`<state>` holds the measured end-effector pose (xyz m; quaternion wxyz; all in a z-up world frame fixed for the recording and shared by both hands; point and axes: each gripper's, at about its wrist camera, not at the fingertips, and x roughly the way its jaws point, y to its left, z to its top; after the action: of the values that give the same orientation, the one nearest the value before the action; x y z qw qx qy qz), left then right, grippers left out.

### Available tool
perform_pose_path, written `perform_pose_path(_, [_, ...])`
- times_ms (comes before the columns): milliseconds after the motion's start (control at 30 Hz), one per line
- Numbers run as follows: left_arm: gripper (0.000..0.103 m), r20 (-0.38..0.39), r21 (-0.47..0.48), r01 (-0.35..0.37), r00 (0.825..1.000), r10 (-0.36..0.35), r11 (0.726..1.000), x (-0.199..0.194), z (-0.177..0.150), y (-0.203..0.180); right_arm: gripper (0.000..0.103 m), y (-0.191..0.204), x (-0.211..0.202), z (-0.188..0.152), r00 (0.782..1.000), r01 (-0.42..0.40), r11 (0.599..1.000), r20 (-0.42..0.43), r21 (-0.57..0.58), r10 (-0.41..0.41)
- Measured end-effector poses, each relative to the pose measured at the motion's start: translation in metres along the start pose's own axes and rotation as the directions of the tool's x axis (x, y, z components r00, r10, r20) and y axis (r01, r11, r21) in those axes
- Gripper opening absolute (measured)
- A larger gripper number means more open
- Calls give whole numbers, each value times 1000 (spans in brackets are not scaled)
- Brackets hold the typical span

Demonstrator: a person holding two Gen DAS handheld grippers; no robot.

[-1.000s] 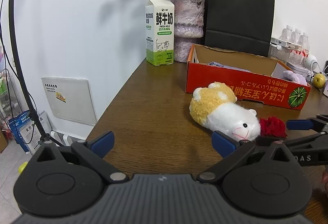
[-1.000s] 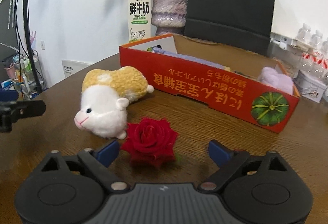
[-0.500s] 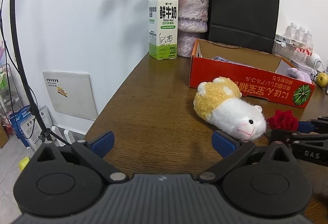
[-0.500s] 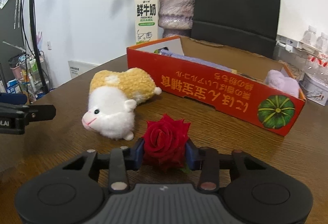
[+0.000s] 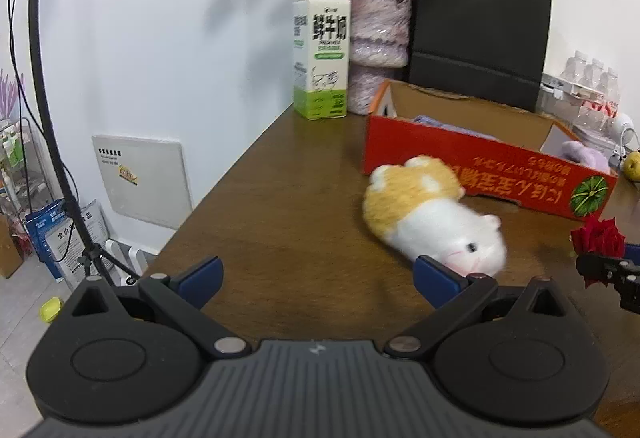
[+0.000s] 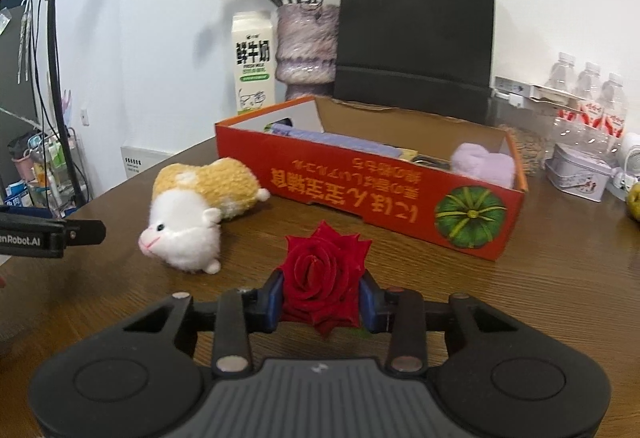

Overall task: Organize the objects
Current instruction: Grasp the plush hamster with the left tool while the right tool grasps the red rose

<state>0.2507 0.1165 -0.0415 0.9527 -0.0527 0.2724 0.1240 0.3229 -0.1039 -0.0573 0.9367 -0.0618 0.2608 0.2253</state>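
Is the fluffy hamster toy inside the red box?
No, the hamster toy lies on the table in front of the red box.

A lived-in room at home, set up for recording

Ahead of the fingers, a wooden table carries a vase of dried roses, milk carton and paper bag; left, a light stand beside cluttered shelves.

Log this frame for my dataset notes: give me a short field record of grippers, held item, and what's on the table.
right gripper: shut on rose
left gripper: open, holds nothing
plush: lies on table, in front of box, apart from both grippers
box: red, open top, purple soft items inside
behind box: milk carton, vase, black bag
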Motion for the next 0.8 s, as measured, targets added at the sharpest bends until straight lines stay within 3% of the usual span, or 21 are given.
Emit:
perform_pose_path(333, [103, 22, 4, 30, 999, -30, 1000, -1, 15, -45, 36, -43, -18, -6, 999, 40, 999, 20, 29, -40])
perform_pose_path(567, [103, -2, -8, 23, 1000, -23, 1000, 21, 26, -72, 36, -72, -28, -7, 996, 73, 995, 55, 69, -76])
perform_pose_path(800, [103, -42, -59, -83, 996, 80, 995, 54, 30, -86, 36, -84, -28, -7, 996, 70, 993, 56, 98, -76])
